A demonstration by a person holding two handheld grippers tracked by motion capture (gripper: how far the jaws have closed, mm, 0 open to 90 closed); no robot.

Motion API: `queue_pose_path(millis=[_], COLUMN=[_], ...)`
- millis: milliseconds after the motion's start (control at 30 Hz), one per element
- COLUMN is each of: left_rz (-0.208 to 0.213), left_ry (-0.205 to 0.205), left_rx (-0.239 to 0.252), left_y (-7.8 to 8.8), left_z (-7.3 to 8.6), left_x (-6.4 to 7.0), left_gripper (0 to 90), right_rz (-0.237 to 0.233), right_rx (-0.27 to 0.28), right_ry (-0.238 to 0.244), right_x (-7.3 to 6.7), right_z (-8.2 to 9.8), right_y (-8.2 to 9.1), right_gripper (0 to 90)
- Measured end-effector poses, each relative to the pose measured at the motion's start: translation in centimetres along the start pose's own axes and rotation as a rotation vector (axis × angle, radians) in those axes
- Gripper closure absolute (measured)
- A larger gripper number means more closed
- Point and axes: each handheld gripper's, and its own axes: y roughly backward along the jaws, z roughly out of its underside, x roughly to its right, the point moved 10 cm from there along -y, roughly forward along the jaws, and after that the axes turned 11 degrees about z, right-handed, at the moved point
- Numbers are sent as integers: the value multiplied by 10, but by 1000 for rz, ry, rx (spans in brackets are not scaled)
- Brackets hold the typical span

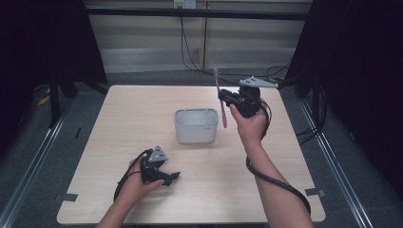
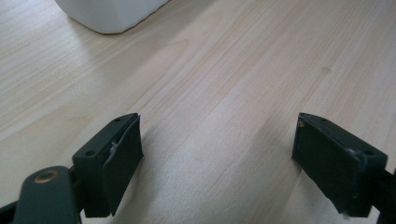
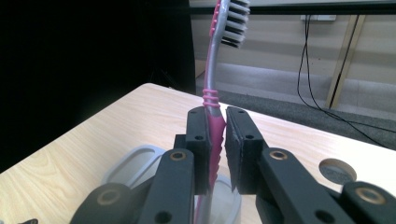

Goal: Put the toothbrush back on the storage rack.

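We found the right gripper clenched on a pink toothbrush, held upright above the white tub, bristles up. The left gripper rested low over the surface, fingers released and empty. We advised lowering the handle straight down inside the rim before releasing.

I work at a pale wooden table with a round hole near its far right corner. Beyond its far edge hang black cables against a beige wall panel. Grey floor and metal rails flank me.
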Motion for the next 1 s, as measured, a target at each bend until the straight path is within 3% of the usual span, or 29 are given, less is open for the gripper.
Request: queue_pose_path(millis=[267,1000], left_rz=[-1,1], left_ry=[0,0], left_rx=[0,0], left_y=[0,0], left_z=[0,0], left_x=[0,0], left_gripper=[155,154], right_rz=[-7,-23], right_rx=[18,18], right_ry=[-2,6], right_x=[-5,-19], right_z=[-7,-2], right_y=[-5,-34], right_gripper=[800,800])
